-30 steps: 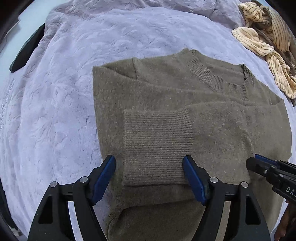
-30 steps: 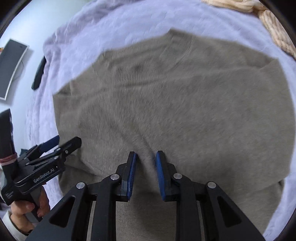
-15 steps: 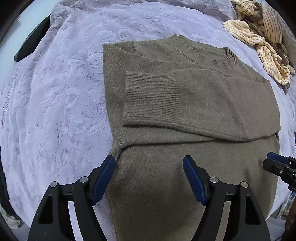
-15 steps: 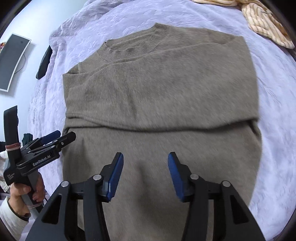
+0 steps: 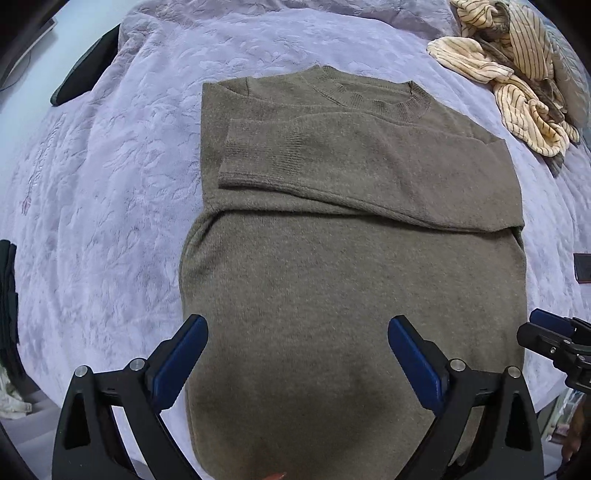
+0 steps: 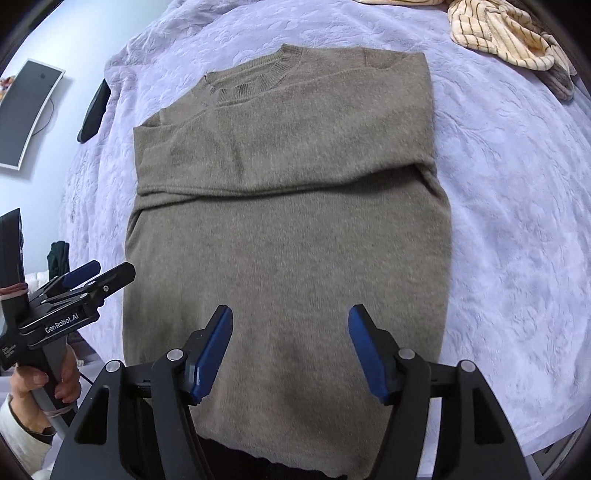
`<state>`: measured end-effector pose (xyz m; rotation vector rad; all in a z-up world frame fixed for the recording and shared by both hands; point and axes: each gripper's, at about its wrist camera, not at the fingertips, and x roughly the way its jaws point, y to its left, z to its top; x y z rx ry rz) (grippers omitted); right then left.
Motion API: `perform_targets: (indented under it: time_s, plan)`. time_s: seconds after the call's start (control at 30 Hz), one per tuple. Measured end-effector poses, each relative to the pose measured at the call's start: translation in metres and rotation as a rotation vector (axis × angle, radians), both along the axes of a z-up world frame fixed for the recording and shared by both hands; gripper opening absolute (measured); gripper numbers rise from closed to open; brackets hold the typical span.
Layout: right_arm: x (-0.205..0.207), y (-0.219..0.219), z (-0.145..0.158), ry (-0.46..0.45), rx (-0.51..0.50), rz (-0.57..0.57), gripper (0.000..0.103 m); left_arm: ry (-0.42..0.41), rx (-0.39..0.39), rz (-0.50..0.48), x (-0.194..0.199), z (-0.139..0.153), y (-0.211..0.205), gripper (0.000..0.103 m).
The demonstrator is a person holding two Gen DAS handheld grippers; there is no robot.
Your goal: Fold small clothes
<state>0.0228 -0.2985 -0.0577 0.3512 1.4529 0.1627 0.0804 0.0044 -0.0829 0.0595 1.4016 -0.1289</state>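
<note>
An olive-brown knit sweater [image 5: 351,266] lies flat on the lilac bedspread [image 5: 110,206], neck band far from me, both sleeves folded across its chest. The same sweater [image 6: 288,236] fills the right wrist view. My left gripper [image 5: 297,328] hovers above the lower body of the sweater, jaws opening wide, with nothing held between them. Over the hem area my right gripper [image 6: 290,323] is also opening, and its blue pads touch no cloth. The left gripper [image 6: 94,271] shows at the left edge of the right wrist view, held by a hand; the right gripper's tip [image 5: 543,328] shows at the right of the left wrist view.
A heap of cream striped clothes [image 5: 517,70] lies at the far right of the bed, also seen as the striped heap [image 6: 509,33]. A dark object [image 6: 94,110] rests at the bed's far left edge. A monitor [image 6: 26,114] hangs on the wall to the left.
Both grippers pulled back toward the hem and rose, so the whole sweater now shows. The right jaws went from nearly shut to wide apart; the left jaws widened further.
</note>
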Motion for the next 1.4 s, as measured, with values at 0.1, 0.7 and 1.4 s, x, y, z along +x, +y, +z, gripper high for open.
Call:
perform_targets:
  time_s: [0.1,0.7,1.4]
  plan:
    - [-0.009,-0.006,-0.001,0.008,0.001,0.018,0.079,0.015,0.021,0.024,-0.013,-0.001,-0.004,0.098]
    - [-0.057,-0.021,0.002,-0.031,-0.056,-0.045,0.085,0.037,0.079,0.043,-0.073,0.013,0.012,0.098]
    - [-0.187,-0.006,-0.029,0.095,-0.081,-0.236,0.085,0.107,-0.035,0.028,-0.155,-0.04,0.101,0.098]
